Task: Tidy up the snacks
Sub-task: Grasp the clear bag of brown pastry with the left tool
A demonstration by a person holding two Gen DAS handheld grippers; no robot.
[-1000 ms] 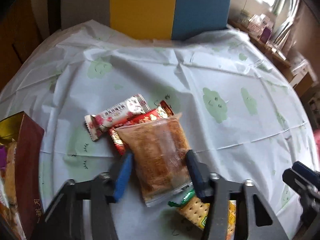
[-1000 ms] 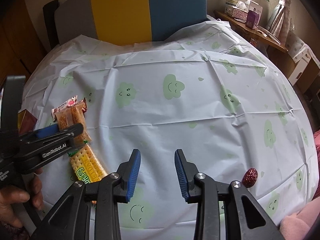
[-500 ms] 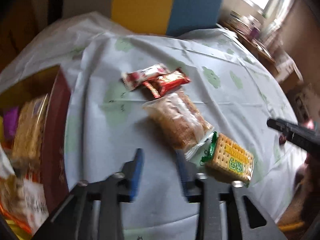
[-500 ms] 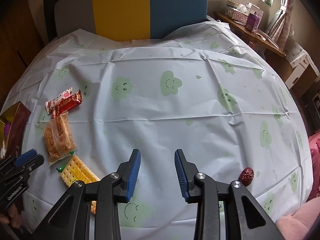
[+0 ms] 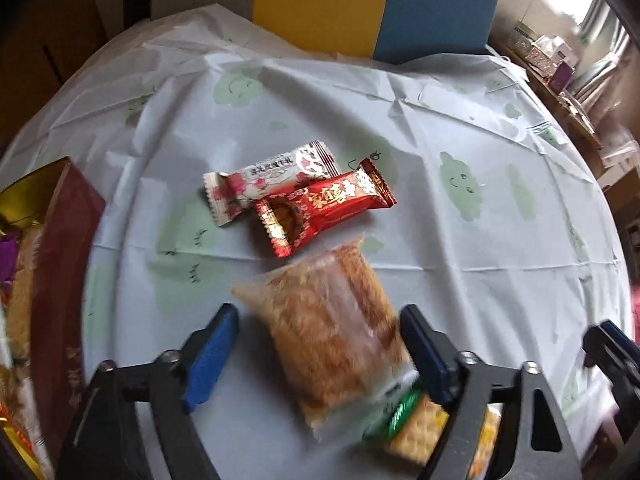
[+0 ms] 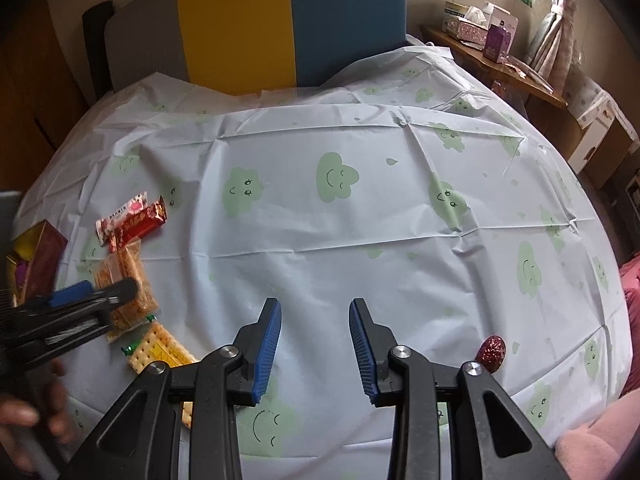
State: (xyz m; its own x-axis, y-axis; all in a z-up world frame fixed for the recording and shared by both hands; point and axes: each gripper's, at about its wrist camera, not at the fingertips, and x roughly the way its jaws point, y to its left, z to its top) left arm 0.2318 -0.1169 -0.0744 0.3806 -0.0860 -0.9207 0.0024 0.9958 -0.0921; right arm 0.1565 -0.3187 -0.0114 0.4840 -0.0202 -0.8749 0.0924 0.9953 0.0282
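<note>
The left tool (image 5: 316, 354), black-framed with blue pads, stands released; its jaws have just been opening and now straddle the clear plastic packet of golden-brown crispy pastry (image 5: 326, 332) without pressing on it. That packet lies flat on the tabletop's pale cloud-printed cloth (image 5: 460, 240), lower centre of the left wrist frame, its near end overlapping a green-ended cracker pack (image 5: 416, 428). Above it sit a white floral wrapped bar (image 5: 256, 180) and a red foil wrapped bar (image 5: 324, 206), touching each other. A dark red box (image 5: 60, 280) at the left edge already holds snacks.

The packet looks light and puffy, its film slick and its contents brittle (probably crumbly under pressure), so a gentle pinch across the middle seems wisest.

The right tool (image 6: 314, 348) hangs apart, part open and empty.
</note>
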